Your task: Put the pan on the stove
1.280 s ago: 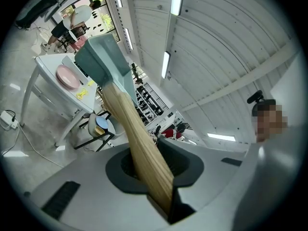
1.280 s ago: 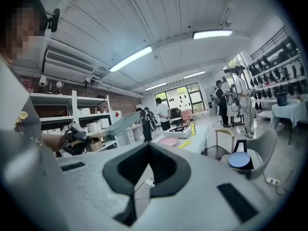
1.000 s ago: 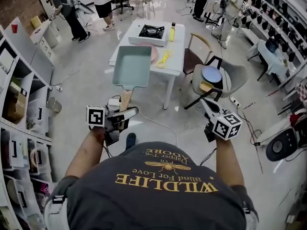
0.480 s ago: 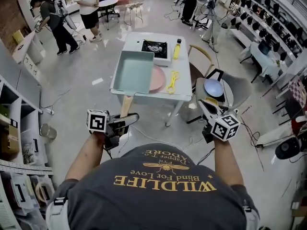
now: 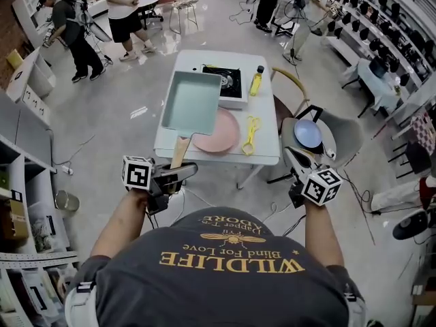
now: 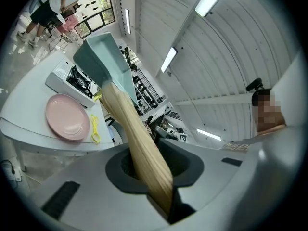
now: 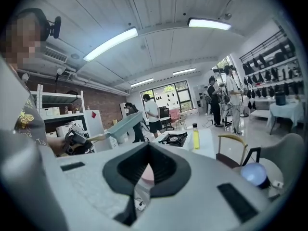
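Note:
The pan (image 5: 191, 101) is a pale green rectangular one with a wooden handle (image 5: 179, 151). My left gripper (image 5: 174, 175) is shut on the end of that handle and holds the pan in the air, over the left part of the white table (image 5: 266, 144). In the left gripper view the handle (image 6: 136, 146) runs up from the jaws to the pan (image 6: 103, 65). The stove (image 5: 224, 81) is a single black burner in a white body at the table's far side, just right of the pan. My right gripper (image 5: 298, 165) is shut and holds nothing, low at the right.
A pink plate (image 5: 217, 129) and a yellow utensil (image 5: 250, 131) lie on the table's near half. A yellow bottle (image 5: 256, 81) stands right of the stove. A chair with a blue plate (image 5: 308, 133) is beside the table. People (image 5: 129, 6) stand beyond.
The table has come closer to me. The pan, still held by its handle, now hangs over the table's left side beside the stove. My right gripper keeps its pose.

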{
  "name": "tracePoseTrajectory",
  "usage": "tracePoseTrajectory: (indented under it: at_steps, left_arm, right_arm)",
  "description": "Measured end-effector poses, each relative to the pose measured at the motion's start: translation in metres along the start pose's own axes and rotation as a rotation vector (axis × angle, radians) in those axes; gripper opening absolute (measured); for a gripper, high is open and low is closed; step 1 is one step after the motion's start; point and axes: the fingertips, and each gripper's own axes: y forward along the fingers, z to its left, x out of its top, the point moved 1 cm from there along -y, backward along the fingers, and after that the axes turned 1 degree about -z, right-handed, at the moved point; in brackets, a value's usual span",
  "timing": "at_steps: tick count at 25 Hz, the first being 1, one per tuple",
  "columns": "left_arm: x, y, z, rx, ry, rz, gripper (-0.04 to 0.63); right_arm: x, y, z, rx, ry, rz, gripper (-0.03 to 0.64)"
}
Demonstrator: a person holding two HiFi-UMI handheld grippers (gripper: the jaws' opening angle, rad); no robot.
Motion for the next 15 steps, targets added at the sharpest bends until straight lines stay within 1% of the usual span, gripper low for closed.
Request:
tracePoseTrajectory:
  at_steps: [3, 5, 8, 10, 13, 15]
  left_arm:
    - [0.018, 0.033, 0.017, 0.015, -0.007, -0.003, 0.08]
    - [0.03, 0.063, 0.027, 0.032, -0.008, -0.016, 0.08]
    - [0.049, 0.111, 0.036, 0.085, -0.019, -0.066, 0.08]
    - [0.062, 0.142, 0.044, 0.103, -0.031, -0.109, 0.08]
    - [0.082, 0.173, 0.051, 0.135, -0.048, -0.164, 0.081]
    - [0.096, 0.186, 0.056, 0.16, -0.048, -0.186, 0.08]
  right_arm:
    - [0.006, 0.009, -0.045, 0.015, 0.016, -0.002, 0.0]
    - [0.012, 0.016, -0.082, 0.041, 0.019, -0.004, 0.0]
    - [0.023, 0.031, -0.14, 0.105, 0.015, -0.004, 0.0]
    - [0.03, 0.041, -0.176, 0.144, 0.025, 0.008, 0.0]
    - [0.047, 0.062, -0.212, 0.217, -0.001, 0.027, 0.0]
    - [0.058, 0.079, -0.233, 0.248, -0.005, 0.026, 0.0]
